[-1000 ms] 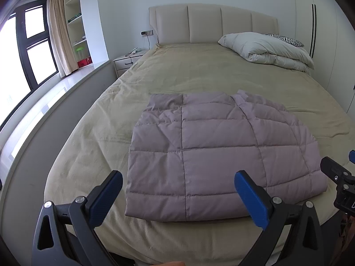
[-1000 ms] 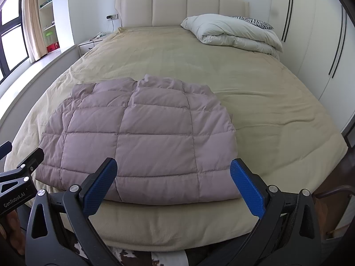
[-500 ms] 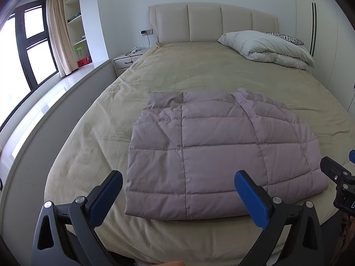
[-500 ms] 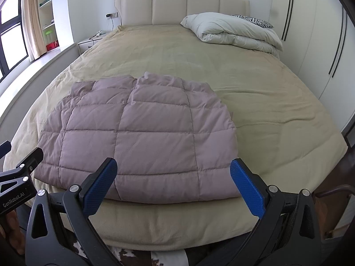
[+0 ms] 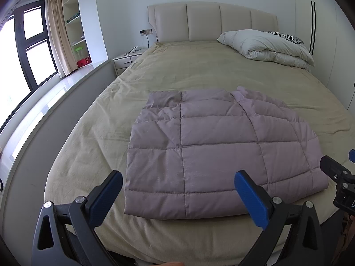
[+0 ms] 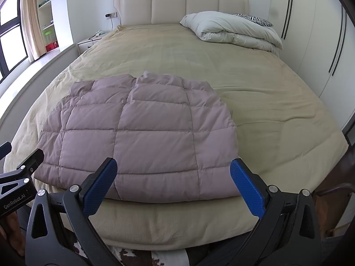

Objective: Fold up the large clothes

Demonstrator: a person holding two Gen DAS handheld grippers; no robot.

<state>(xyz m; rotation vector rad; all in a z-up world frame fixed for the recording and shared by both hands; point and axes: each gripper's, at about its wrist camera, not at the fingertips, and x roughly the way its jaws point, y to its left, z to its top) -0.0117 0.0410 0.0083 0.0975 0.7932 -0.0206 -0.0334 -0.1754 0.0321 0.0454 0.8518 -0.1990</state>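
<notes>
A mauve quilted puffer jacket (image 5: 213, 150) lies folded into a flat rectangle on the beige bed (image 5: 199, 73), near its foot edge; it also shows in the right wrist view (image 6: 142, 133). My left gripper (image 5: 177, 190) is open and empty, held just short of the jacket's near edge. My right gripper (image 6: 173, 179) is open and empty, above the jacket's near edge. The right gripper's tip shows at the right edge of the left wrist view (image 5: 339, 177), and the left gripper shows at the left edge of the right wrist view (image 6: 20, 173).
A folded white duvet (image 5: 266, 44) with a zebra pillow (image 5: 286, 36) lies at the head right, before a padded headboard (image 5: 210, 22). A nightstand (image 5: 128, 59), low ledge, shelves and window are left. Wardrobe doors (image 6: 310, 33) stand right.
Both views have shifted slightly, so the jacket sits a little lower and nearer in the frames. The jacket itself and the open jaws are unchanged.
</notes>
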